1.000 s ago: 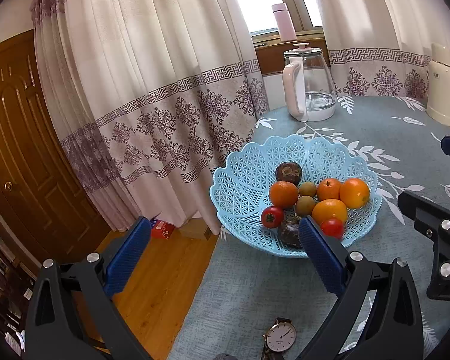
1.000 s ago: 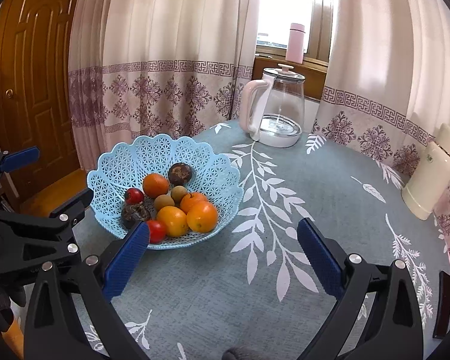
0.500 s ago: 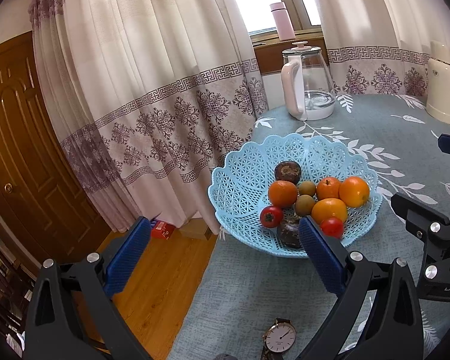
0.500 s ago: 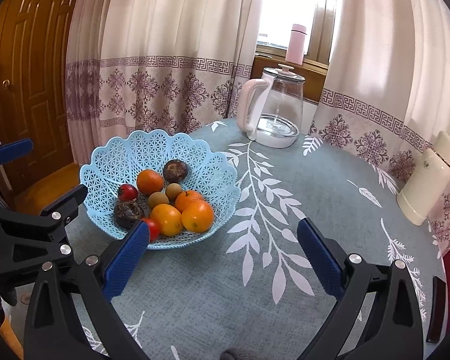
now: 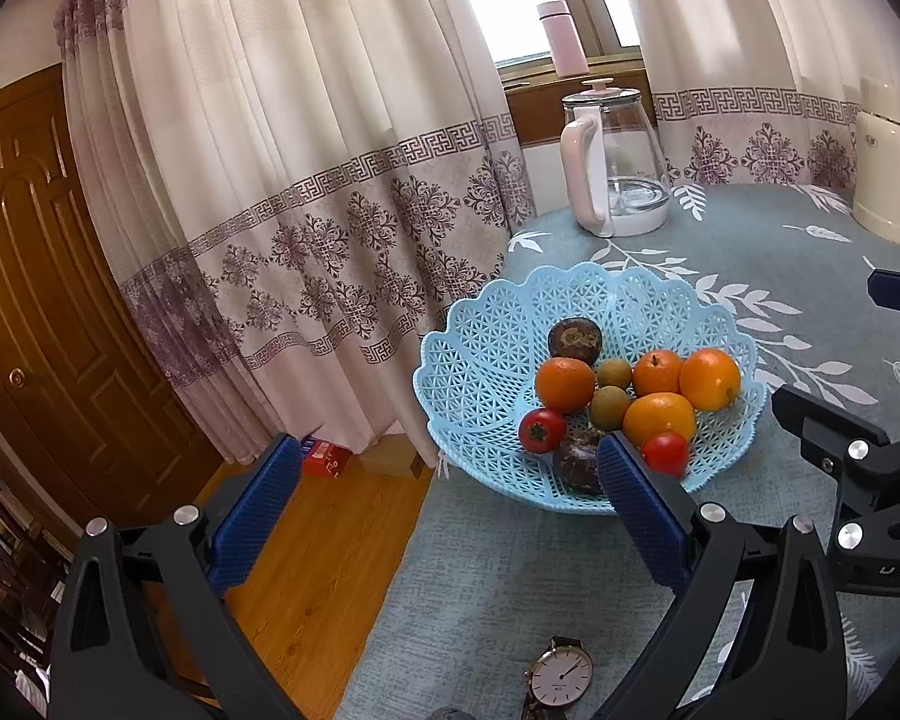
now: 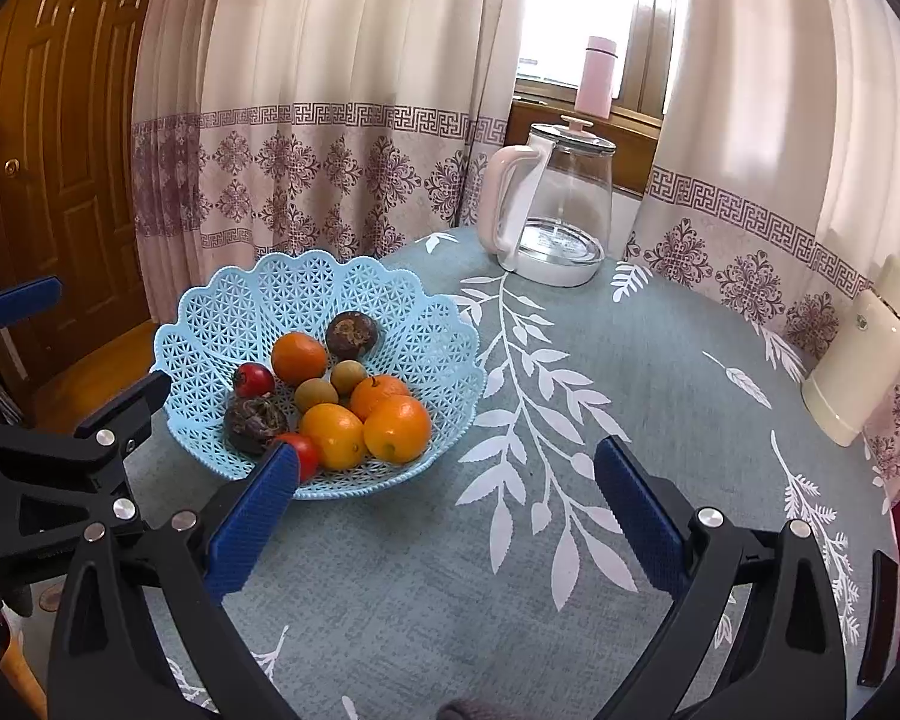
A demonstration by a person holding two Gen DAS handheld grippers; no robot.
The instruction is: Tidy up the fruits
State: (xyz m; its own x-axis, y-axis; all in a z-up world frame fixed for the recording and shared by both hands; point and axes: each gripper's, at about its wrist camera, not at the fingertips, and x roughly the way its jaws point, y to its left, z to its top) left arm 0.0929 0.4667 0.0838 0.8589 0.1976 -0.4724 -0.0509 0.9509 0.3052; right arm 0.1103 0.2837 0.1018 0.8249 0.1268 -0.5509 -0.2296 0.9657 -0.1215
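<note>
Left wrist view. One light-blue lattice plastic basket with a scalloped rim, standing near the left edge of the surface, which is covered in a grey-blue cloth printed with white leaves. Contents, counted:
- four orange citrus fruits;
- two small red tomato-like fruits;
- two small tan-green round fruits;
- two dark purple-brown round fruits, one at the far side of the pile, one at the near rim partly hidden by a blue pad.

Also on the surface: one clear glass kettle with a pink handle and lid at the far edge; one cream-coloured flask at the far right; one wristwatch with a white dial at the near edge. One pink bottle on the windowsill. Left tongs: spread wide, holding nothing.

Right wrist view. The same basket sits at the left side of the surface, with the same ten fruits in it. One kettle, one flask, one bottle. Right tongs: spread wide, empty, above bare cloth just right of the basket.
</note>
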